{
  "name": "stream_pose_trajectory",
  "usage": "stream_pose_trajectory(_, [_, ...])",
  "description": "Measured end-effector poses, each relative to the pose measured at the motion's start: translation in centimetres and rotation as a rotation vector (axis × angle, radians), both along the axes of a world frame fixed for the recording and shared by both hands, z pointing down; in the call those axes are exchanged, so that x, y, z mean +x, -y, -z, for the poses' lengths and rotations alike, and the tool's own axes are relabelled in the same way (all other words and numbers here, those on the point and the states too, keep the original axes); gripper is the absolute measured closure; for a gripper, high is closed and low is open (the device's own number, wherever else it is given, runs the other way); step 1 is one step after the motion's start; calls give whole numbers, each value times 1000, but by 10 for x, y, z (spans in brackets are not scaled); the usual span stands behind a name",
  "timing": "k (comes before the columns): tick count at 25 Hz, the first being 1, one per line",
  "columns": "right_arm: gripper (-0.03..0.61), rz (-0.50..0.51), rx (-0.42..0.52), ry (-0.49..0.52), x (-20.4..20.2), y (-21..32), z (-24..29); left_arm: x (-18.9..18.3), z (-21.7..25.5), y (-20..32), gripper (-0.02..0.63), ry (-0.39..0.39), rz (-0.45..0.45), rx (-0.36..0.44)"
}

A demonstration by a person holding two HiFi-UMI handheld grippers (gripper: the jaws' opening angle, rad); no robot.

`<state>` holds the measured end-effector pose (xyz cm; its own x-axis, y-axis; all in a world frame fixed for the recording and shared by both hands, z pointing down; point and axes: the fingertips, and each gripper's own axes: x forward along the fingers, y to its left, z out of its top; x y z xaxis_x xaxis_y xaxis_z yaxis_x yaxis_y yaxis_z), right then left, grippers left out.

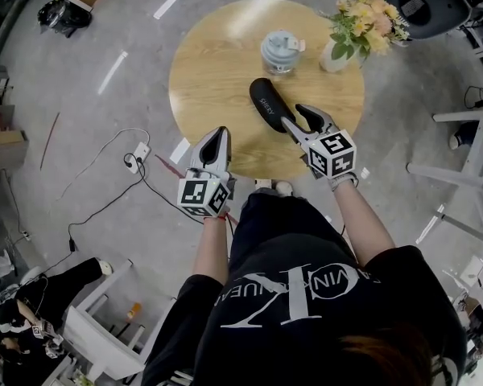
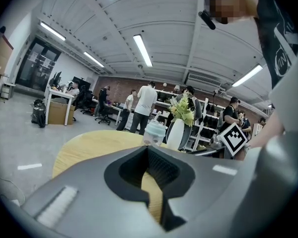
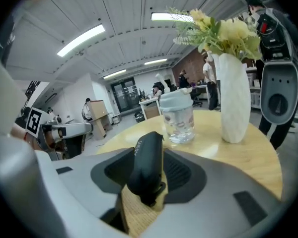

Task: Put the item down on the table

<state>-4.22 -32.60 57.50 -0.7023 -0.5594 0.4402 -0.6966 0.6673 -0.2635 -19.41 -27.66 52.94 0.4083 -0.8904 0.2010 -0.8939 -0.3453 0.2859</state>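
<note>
A black oblong case (image 1: 267, 107) lies flat on the round wooden table (image 1: 209, 71), near its front edge. My right gripper (image 1: 299, 119) reaches over that edge, its jaws closed against the sides of the case's near end. In the right gripper view the case (image 3: 146, 157) fills the gap between the jaws, with table wood showing around its rounded tip. My left gripper (image 1: 217, 139) hovers at the table's front left edge, shut and holding nothing. The left gripper view shows only a thin strip of tabletop between its jaws.
A clear lidded jar (image 1: 279, 51) stands behind the case, and a white vase of yellow flowers (image 1: 338, 55) stands at the table's back right. A power strip with cables (image 1: 137, 155) lies on the floor at left. White desks and chairs ring the area.
</note>
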Motion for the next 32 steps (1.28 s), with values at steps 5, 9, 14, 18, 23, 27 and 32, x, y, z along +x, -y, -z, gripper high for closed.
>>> stream_pose_trajectory(5, [523, -43, 62, 6, 10, 5, 21, -3, 12, 3, 603, 1, 4, 25])
stream_pose_trajectory(9, [538, -50, 111, 13, 14, 7, 38, -6, 20, 7, 603, 2, 12, 45])
stream_pose_trajectory(14, [548, -54, 184, 12, 18, 11, 65, -11, 36, 14, 603, 6, 23, 79])
stream_pose_trajectory(18, [549, -69, 226, 15, 24, 16, 84, -12, 51, 20, 601, 12, 23, 111])
stream_pose_trajectory(23, [549, -85, 263, 22, 30, 19, 103, -14, 68, 26, 603, 19, 25, 149])
stream_pose_trajectory(27, [549, -97, 298, 25, 35, 22, 119, -19, 81, 29, 603, 24, 37, 175])
stream_pose_trajectory(32, [549, -106, 335, 38, 37, 24, 137, -25, 95, 31, 603, 25, 55, 199])
